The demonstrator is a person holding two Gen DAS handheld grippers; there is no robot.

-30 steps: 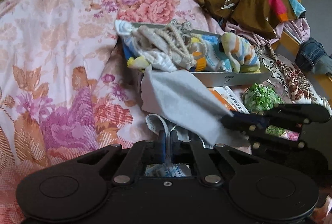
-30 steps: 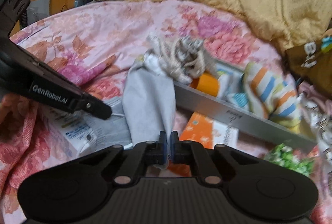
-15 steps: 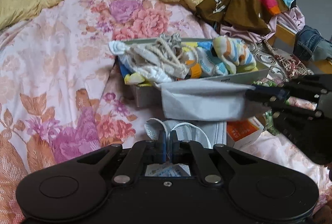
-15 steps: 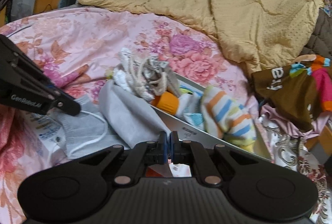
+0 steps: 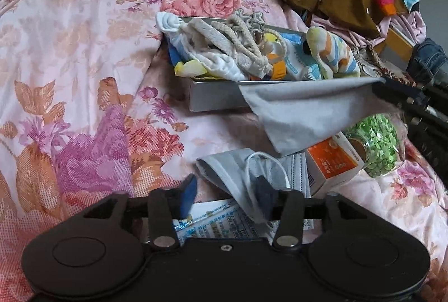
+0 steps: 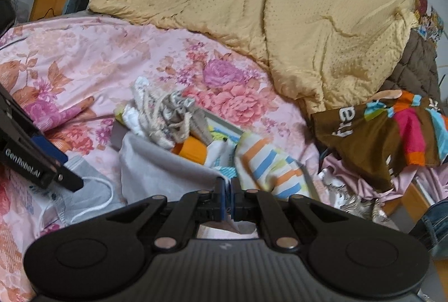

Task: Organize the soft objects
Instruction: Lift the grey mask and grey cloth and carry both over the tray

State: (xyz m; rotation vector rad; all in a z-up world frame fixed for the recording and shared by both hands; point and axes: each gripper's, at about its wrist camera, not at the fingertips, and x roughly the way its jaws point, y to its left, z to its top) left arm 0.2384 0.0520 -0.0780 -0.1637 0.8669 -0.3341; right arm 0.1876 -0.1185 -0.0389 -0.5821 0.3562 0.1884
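A grey box (image 5: pixel 212 99) full of soft things, with rope and white cloth (image 5: pixel 224 55) and a striped sock (image 5: pixel 333 55), lies on the floral bed. My right gripper (image 6: pixel 230 201) is shut on a grey cloth (image 6: pixel 156 170) and holds it stretched at the box's front edge; the cloth also shows in the left wrist view (image 5: pixel 305 114). My left gripper (image 5: pixel 226 190) is open, its fingers either side of a grey face mask (image 5: pixel 240 176) lying on a printed packet.
An orange carton (image 5: pixel 333 162) and a jar of green bits (image 5: pixel 378 145) lie right of the mask. A yellow blanket (image 6: pixel 294 16) covers the far bed. A brown multicoloured garment (image 6: pixel 392 134) and jeans (image 5: pixel 428 58) are piled at right.
My left gripper has opened and let go of the face mask. My right gripper has carried the grey cloth up and right to the box's front edge.
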